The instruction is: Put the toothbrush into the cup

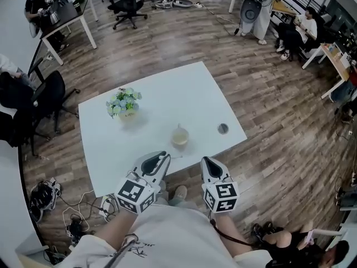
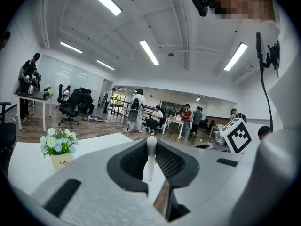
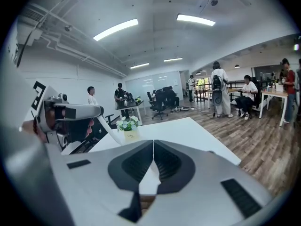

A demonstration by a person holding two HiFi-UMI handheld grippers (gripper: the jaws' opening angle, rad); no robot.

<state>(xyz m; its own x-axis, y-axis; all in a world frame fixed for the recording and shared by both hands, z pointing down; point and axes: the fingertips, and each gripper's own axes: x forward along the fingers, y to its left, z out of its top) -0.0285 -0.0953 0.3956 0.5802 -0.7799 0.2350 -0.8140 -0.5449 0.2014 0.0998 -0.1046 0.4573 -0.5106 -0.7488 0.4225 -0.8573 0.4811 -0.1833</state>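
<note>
a: white table [image 1: 111,149] in an open office, and the cup [image 1: 179,137] stands near its front edge.
b: my left gripper [image 1: 160,158] is clamped on the toothbrush [image 2: 150,149], which stands upright between the jaws. the cup is just ahead, slightly right. my right gripper [image 1: 211,165] is closed and holds nothing.

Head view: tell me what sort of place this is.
Most likely an open-plan office: black swivel chairs, people seated at desks, and long ceiling strip lights showing in the gripper views.

Left gripper [image 2: 151,141] jaws clamp what looks like a white toothbrush [image 2: 150,160], upright; flower pot [image 2: 59,148] stands left.
</note>
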